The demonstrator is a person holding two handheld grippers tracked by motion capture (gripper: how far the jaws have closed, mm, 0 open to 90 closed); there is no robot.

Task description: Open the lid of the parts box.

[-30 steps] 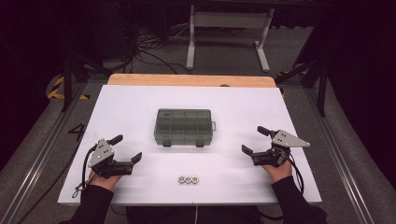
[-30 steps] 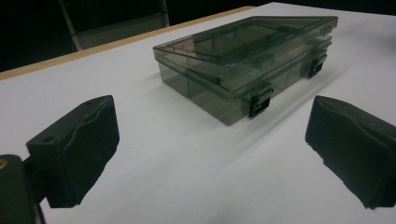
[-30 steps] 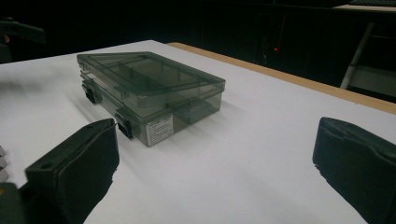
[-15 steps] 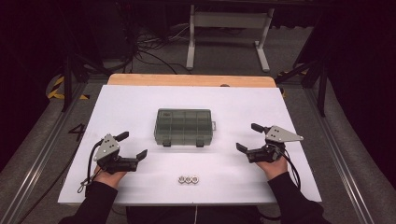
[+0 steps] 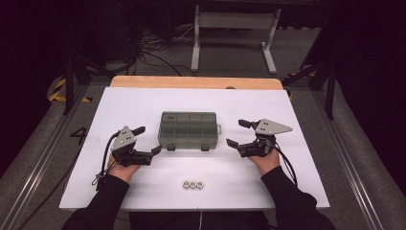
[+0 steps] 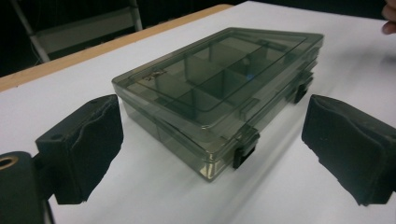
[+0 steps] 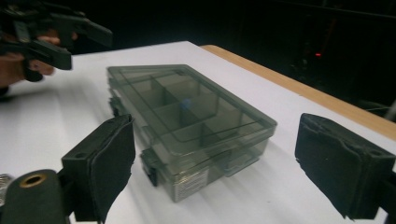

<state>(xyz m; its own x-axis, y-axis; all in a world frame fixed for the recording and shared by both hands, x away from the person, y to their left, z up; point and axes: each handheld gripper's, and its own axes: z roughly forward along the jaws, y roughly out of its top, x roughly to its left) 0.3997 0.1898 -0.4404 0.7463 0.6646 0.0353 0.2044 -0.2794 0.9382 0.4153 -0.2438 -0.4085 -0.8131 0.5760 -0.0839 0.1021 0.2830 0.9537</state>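
**Inspector:** Status of the work, please.

**Onlooker:** Early stage. The plastic box (image 5: pixel 189 130) sits flat in the middle of the counter (image 5: pixel 306 182), lid down, both front latches fastened as far as I can judge. Nothing has been lifted or opened.

**Inspector:** The hands?

**Onlooker:** The left gripper (image 5: pixel 147 140) is just beside the box's left front corner, the right gripper (image 5: pixel 238 132) near its right end. Neither touches it. The left jaws are spread wide with the box framed between them but farther off. The right jaws have just been closing a little, yet they are apart with nothing between them.

**Inspector:** Contents of the box?

**Onlooker:** Divided compartments show through the smoky lid. In the right gripper view there is a small bluish speck (image 7: pixel 187 103) in one middle compartment; I cannot tell what it is. The rest look bare.

**Inspector:** Anything else on the counter?

**Onlooker:** Three metal nuts (image 5: pixel 193 184), side by side in a row, near the front edge, well apart from the box and untouched.

**Inspector:** What remains?

**Onlooker:** In my judgement, all of it: reaching the box, releasing the latches, raising the lid, and handling the nuts.

**Inspector:** Markings?

**Onlooker:** A pale label (image 7: pixel 190 185) on the box's end wall carries print too small to read. Faint embossing marks the lid (image 6: pixel 156 75), also illegible. No brand made out.
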